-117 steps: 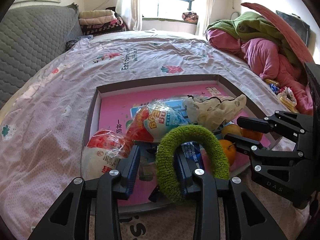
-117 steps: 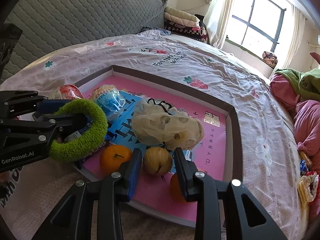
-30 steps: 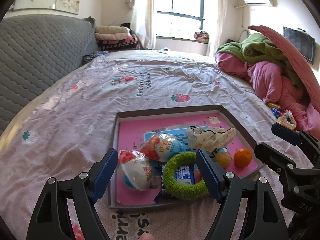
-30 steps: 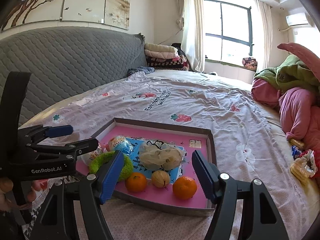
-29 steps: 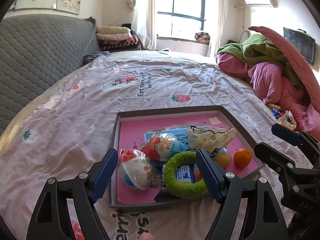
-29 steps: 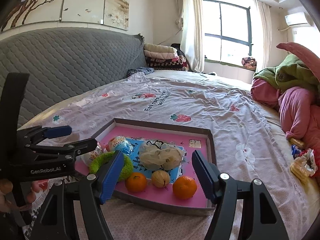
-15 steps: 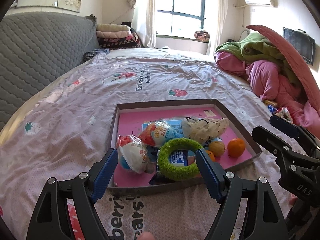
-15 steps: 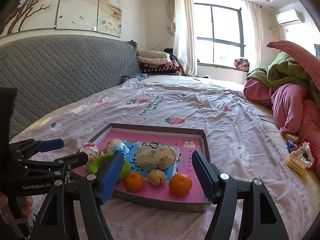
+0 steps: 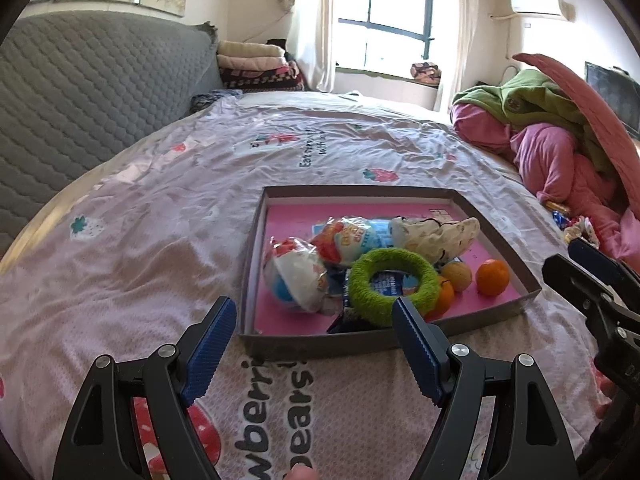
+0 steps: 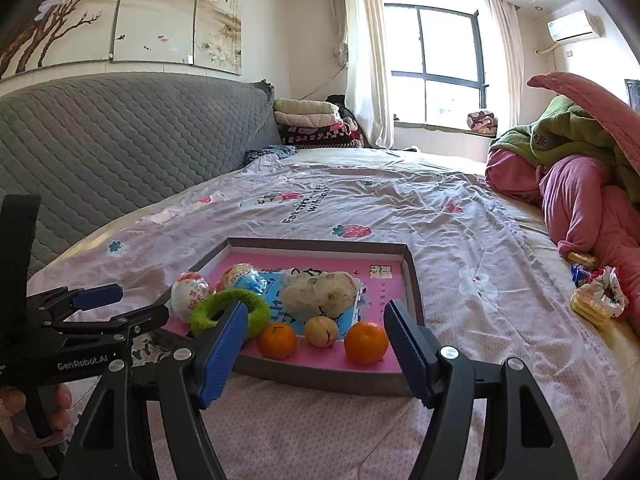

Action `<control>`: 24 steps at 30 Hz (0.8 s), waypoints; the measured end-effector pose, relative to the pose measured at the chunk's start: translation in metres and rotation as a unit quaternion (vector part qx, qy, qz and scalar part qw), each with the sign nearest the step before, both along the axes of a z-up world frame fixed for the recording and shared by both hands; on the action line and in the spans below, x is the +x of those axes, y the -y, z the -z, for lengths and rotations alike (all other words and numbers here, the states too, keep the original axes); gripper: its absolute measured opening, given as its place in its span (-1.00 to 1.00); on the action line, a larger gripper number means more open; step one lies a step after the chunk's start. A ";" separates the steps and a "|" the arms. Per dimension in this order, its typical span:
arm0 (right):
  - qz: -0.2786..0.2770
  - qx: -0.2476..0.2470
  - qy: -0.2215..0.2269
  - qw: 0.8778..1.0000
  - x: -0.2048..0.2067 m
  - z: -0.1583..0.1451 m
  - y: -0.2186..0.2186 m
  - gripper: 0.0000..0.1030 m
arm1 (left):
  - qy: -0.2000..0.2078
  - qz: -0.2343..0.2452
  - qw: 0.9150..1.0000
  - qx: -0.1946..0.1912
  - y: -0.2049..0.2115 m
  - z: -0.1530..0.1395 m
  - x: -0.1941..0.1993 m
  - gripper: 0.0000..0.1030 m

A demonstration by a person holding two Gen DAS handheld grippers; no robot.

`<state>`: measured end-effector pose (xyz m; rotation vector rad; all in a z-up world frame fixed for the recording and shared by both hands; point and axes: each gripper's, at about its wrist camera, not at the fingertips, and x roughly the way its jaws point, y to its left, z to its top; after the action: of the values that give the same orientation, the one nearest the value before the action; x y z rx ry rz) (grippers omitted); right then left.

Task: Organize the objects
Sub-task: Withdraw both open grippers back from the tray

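The shallow box tray [image 9: 494, 222] lying on the bed [image 9: 168, 220] serves as the landmark, and nearly everything to be organized appears to sit inside it already. The green fuzzy ring [image 9: 394, 282] rests near the tray's front wall, partly on top of a dark snack packet [image 9: 346, 314]; toward the tray's left side lies a white wrapped ball [image 9: 296, 276], and behind the ring a second red-and-blue wrapped ball [image 9: 348, 238]. A pale spotted pouch [image 10: 318, 292] lies toward the tray's middle, and along the front edge stand two oranges [image 10: 366, 342] with a paler round fruit [image 10: 321, 331] between them. Both tools hover in front of the tray, apart from it: the left tongs [image 9: 312, 346] are spread wide and carry nothing, and the right tongs [image 10: 314, 350] are likewise released and empty. Judging from this, the gathering part looks largely done. What may remain lies well to the right of the tray, beside the heap of pink and green bedding [image 10: 576, 176]: a small cluster of wrapped snacks [image 10: 596, 296] on the bed, outside the tray. Whether those belong to the task cannot be told from the views.
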<state>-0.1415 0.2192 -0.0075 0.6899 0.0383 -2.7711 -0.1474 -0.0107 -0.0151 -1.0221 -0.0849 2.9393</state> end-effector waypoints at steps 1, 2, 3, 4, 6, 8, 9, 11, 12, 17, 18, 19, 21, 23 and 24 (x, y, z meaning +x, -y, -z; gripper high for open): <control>0.000 0.000 0.001 1.000 0.001 0.001 0.000 0.36 | -0.002 -0.002 1.000 0.002 0.001 0.000 0.002 0.57; 0.000 0.000 0.002 1.000 0.002 0.002 0.000 0.36 | -0.003 -0.002 1.000 0.003 0.001 0.000 0.003 0.57; -0.001 -0.001 0.004 1.000 0.003 0.002 0.000 0.36 | -0.004 -0.002 1.000 0.004 0.001 0.000 0.005 0.57; -0.002 -0.003 0.006 1.000 0.004 0.003 0.000 0.36 | -0.005 -0.004 1.000 0.005 0.001 0.000 0.007 0.57; -0.004 -0.005 0.011 1.000 0.006 0.005 0.001 0.36 | -0.004 -0.002 1.000 0.006 0.000 0.002 0.011 0.57; -0.005 -0.007 0.015 1.000 0.008 0.007 0.002 0.36 | -0.001 -0.001 1.000 0.005 -0.001 0.004 0.014 0.57; -0.005 -0.007 0.016 1.000 0.009 0.008 0.002 0.36 | 0.001 -0.001 1.000 0.006 -0.002 0.005 0.016 0.57; -0.006 -0.007 0.018 1.000 0.011 0.009 0.003 0.36 | 0.006 -0.002 1.000 0.007 -0.002 0.007 0.018 0.57; -0.007 -0.007 0.019 1.000 0.012 0.010 0.003 0.36 | 0.007 -0.002 1.000 0.009 -0.001 0.008 0.019 0.57; -0.006 -0.005 0.025 1.000 0.018 0.014 0.005 0.36 | 0.007 -0.002 1.000 0.010 -0.002 0.008 0.024 0.57; -0.007 -0.005 0.025 1.000 0.019 0.015 0.005 0.36 | 0.006 -0.002 1.000 0.010 -0.002 0.008 0.025 0.57; -0.008 -0.004 0.026 1.000 0.020 0.015 0.005 0.36 | 0.006 -0.001 1.000 0.011 -0.002 0.008 0.026 0.57; -0.009 -0.005 0.030 0.999 0.021 0.017 0.005 0.37 | 0.006 -0.002 1.000 0.014 -0.002 0.009 0.028 0.57; -0.008 -0.005 0.034 0.999 0.022 0.019 0.005 0.36 | 0.008 -0.002 1.000 0.016 -0.001 0.009 0.029 0.57; -0.008 -0.005 0.035 0.999 0.022 0.020 0.005 0.36 | 0.008 -0.003 1.000 0.015 -0.001 0.010 0.030 0.57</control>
<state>-0.1191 0.2141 -0.0275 0.7793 0.0166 -2.7272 -0.1177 -0.0096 -0.0253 -1.0447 -0.1322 2.9260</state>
